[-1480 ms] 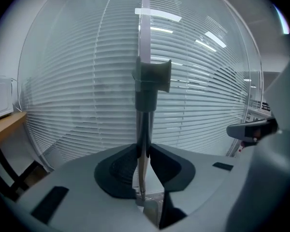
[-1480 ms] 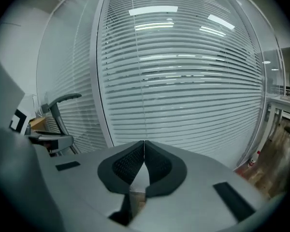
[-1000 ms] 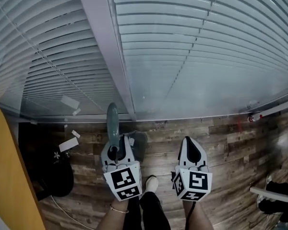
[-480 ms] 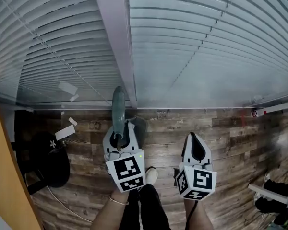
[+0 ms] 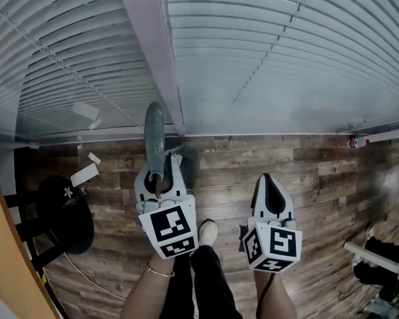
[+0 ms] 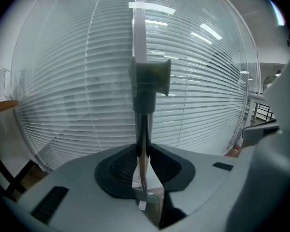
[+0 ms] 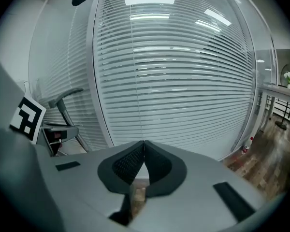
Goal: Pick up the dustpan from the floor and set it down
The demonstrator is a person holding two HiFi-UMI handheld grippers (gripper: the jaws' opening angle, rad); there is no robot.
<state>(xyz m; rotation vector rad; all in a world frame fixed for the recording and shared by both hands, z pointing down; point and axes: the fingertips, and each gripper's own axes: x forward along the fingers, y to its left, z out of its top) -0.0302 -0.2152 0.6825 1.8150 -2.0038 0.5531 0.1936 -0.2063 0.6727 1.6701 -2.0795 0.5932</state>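
— That dustpan [image 5: 153, 131], what colour?
— Dull grey-green. The floor [image 5: 312, 178] is mottled brown planks; the blinds [image 5: 286, 52] are white, striped.
— The left gripper [image 5: 161, 166] and right gripper [image 5: 268, 178]?
— Pale grey, black pads, black-and-white squares on the cubes.

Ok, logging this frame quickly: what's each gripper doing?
Left gripper: closed on the dustpan handle.
Right gripper: closed, empty.

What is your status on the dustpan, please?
Left gripper shut on dustpan handle, pan near the blinds. Right gripper shut, empty. Black stool at left, apart.
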